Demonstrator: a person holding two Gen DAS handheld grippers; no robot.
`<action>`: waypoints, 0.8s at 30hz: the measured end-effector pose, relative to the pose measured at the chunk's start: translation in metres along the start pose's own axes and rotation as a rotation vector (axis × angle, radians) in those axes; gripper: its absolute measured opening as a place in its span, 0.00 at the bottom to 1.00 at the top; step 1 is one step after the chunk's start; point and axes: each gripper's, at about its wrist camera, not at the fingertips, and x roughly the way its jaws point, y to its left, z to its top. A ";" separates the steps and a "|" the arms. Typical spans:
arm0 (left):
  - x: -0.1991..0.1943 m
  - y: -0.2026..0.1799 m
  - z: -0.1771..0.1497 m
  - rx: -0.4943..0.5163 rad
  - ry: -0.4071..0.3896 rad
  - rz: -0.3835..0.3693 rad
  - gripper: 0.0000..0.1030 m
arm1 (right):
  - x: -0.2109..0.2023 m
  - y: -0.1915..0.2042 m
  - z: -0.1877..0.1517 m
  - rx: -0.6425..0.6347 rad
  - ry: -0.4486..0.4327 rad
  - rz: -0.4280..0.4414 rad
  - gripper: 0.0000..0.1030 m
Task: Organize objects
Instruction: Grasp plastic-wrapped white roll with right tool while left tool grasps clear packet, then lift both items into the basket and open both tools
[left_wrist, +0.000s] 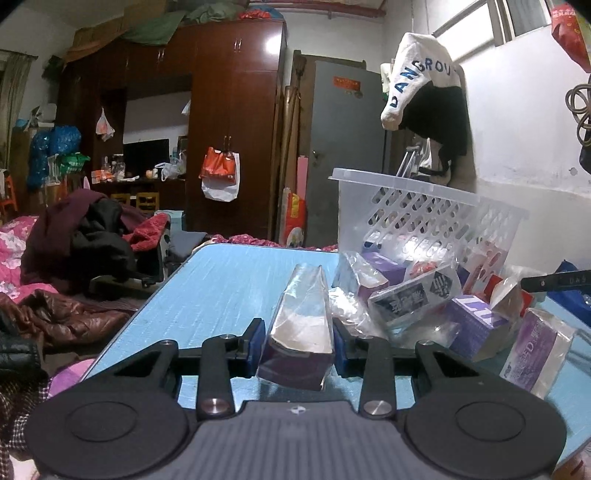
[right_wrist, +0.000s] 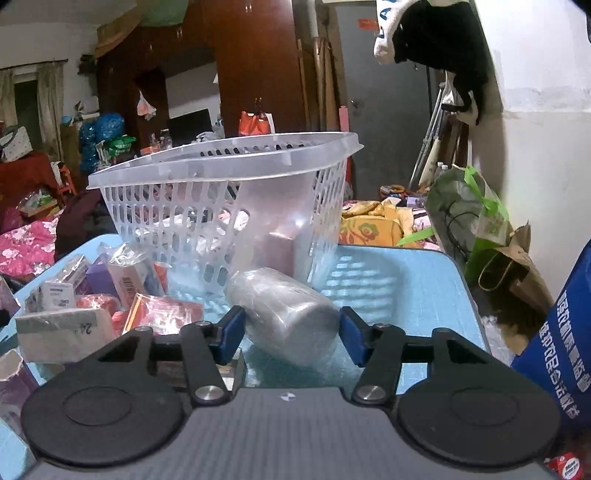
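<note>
Left gripper (left_wrist: 298, 341): jaws pinching the near end of a long purple box (left_wrist: 300, 325) wrapped in clear film, lying lengthwise on the blue tabletop (left_wrist: 221, 288), left of the heap of packages. Likely light and stiff; film glossy, so probably slippery. Hold on the flat side faces near the end, as now; expect the far end to droop if lifted, so a hold nearer the middle judged steadier. Right of the box: mixed cartons (left_wrist: 476, 325) and film-wrapped packs piled against the clear plastic basket (left_wrist: 424, 210), which stands at the far side of the tabletop, tipped slightly. Right gripper (right_wrist: 291, 334): jaws set either side of a silver film-wrapped cylinder (right_wrist: 284, 314) lying on its side just near of the basket (right_wrist: 229, 166); left pad close to or touching the wrap, right pad at its edge; firm contact not confirmable. Cylinder round and glossy, so liable to roll or slide out; wrap soft, contents presumably rigid. Grip across the widest part, squarely. Red and white packs (right_wrist: 162, 310) to the left, near the jaws; avoid snagging.
</note>
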 end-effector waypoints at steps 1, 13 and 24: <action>0.000 0.000 0.000 -0.003 -0.003 -0.002 0.40 | 0.000 0.001 0.000 -0.003 0.001 0.002 0.57; -0.010 0.000 0.004 -0.021 -0.052 -0.043 0.40 | -0.012 -0.001 -0.003 0.008 -0.057 0.018 0.57; -0.016 -0.029 0.062 0.032 -0.151 -0.149 0.40 | -0.066 0.012 0.019 0.004 -0.231 0.058 0.57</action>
